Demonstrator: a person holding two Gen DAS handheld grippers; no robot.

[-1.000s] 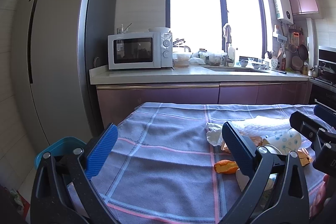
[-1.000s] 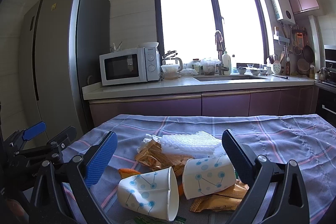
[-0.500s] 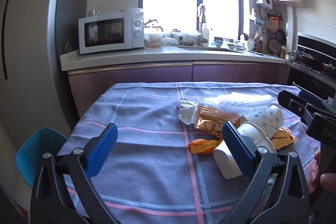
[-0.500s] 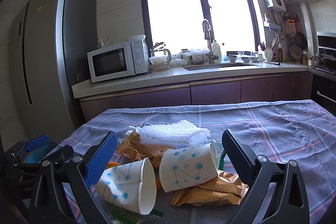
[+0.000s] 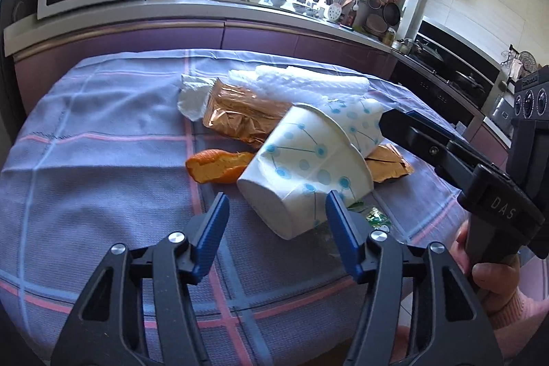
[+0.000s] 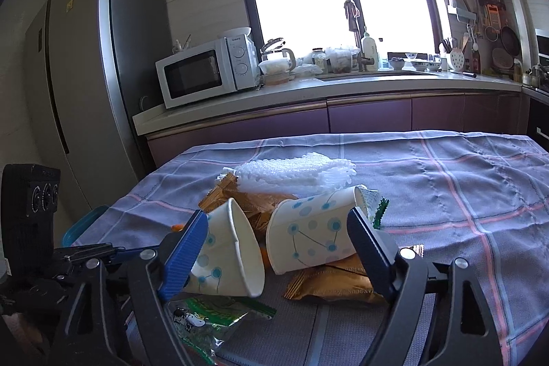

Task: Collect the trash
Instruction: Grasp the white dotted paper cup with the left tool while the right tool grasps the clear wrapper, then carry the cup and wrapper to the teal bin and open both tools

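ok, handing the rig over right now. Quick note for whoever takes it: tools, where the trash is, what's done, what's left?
Left tool: open, empty, lined up on the base of the near paper cup.
Right tool: open, empty, low over the pile; second paper cup lies between its fingers, ungripped.
Trash all on the checked tablecloth: both cups on their sides, gold wrappers, orange peel, white foam net, tissue, green wrapper.
Blue bin on the floor past the table's left edge.
Done: nothing collected.
Left: everything.

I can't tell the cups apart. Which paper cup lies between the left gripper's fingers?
The nearer paper cup, its base toward the left gripper; the other cup lies behind it.
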